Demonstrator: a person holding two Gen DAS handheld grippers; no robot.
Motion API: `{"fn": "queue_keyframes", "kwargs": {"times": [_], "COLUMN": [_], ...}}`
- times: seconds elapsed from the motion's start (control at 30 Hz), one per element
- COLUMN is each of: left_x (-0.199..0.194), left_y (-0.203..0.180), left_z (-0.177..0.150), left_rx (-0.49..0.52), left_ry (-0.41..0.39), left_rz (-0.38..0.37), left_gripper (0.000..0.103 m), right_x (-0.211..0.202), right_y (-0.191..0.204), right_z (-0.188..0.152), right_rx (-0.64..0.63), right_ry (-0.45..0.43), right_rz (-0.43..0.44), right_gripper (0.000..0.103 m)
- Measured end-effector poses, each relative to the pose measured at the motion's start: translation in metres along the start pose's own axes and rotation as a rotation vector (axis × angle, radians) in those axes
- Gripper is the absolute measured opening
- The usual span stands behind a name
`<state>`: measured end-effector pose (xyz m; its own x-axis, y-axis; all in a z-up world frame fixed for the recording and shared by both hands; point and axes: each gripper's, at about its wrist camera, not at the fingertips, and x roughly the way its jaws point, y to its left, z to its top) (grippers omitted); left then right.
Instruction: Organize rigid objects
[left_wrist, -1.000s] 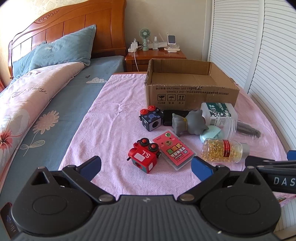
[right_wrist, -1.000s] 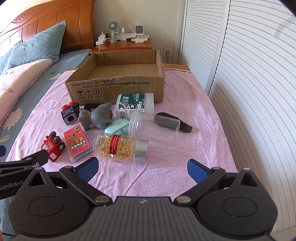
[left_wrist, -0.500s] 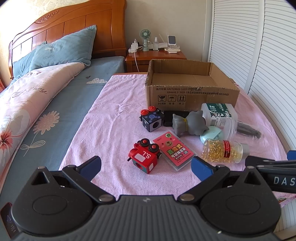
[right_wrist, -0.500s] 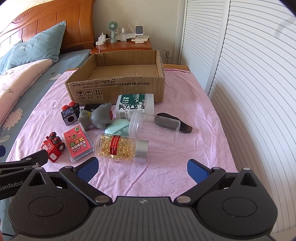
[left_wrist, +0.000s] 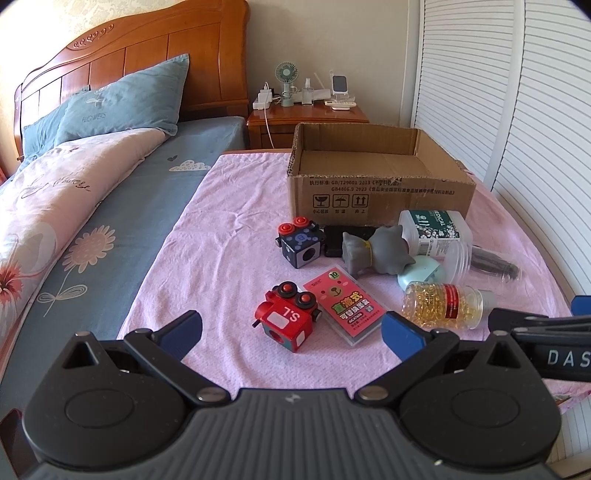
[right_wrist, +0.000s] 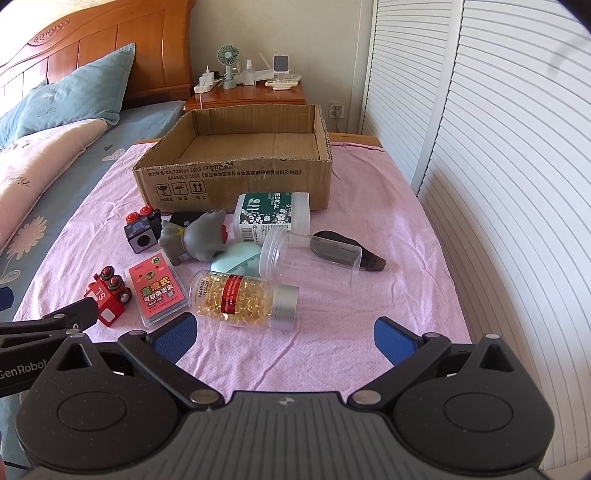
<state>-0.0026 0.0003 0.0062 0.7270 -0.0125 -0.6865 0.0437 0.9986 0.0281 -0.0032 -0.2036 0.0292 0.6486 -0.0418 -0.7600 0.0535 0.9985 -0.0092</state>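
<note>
Left gripper (left_wrist: 291, 328) and right gripper (right_wrist: 284, 332): jaws spread wide, holding nothing. Mid-frame, a red toy train (left_wrist: 287, 320) tipped on pink cloth; a capsule bottle (right_wrist: 243, 299) lies sideways, silver cap right. Cardboard box (right_wrist: 236, 184) open above.

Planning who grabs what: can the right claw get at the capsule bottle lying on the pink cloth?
Probably yes. The right claw is open and the capsule bottle lies on its side just ahead of it, with nothing between them; the clear jar lies beyond.

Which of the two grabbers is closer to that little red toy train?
Left. The left gripper sits open right in front of the red toy train. The right gripper sits further right, open in front of the bottle of yellow capsules.
</note>
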Motion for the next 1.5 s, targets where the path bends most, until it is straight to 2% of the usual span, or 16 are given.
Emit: {"fn": "queue_keyframes", "kwargs": {"times": [0.23,0.47,0.6,0.83,1.03,1.17,1.5], "left_x": [0.005,0.017,0.032,0.058,0.079,0.091,0.095], "left_y": [0.002,0.016,0.021,0.026,0.034,0.039,0.049], "left_z": [0.003,0.002,-0.004,-0.018,-0.023,-0.027,-0.027], "left_rx": [0.045,0.117,0.159,0.161,0.151,0.134,0.168], "left_ry": [-0.011,-0.045,-0.014,0.039,0.085,0.123,0.095], "left_rz": [-0.015,-0.061,-0.080,-0.104,-0.142,-0.169,-0.231], "left_gripper": [0.102,0.102,0.102,0.102,0.102,0.103,0.103], "right_x": [0.000,0.001,0.009,0.033,0.050,0.056,0.079], "right_y": [-0.001,-0.012,-0.015,-0.015,-0.004,0.011,0.048], "right_z": [0.004,0.009,0.010,0.006,0.008,0.014,0.021], "right_rx": [-0.029,-0.052,-0.061,-0.072,-0.106,-0.159,-0.267], "right_ry": [-0.026,-0.085,-0.079,-0.031,0.000,-0.013,-0.022], "right_rz": [0.005,0.057,0.070,0.098,0.128,0.139,0.100], "right_gripper": [0.103,0.103,0.103,0.103,0.103,0.103,0.103]}}
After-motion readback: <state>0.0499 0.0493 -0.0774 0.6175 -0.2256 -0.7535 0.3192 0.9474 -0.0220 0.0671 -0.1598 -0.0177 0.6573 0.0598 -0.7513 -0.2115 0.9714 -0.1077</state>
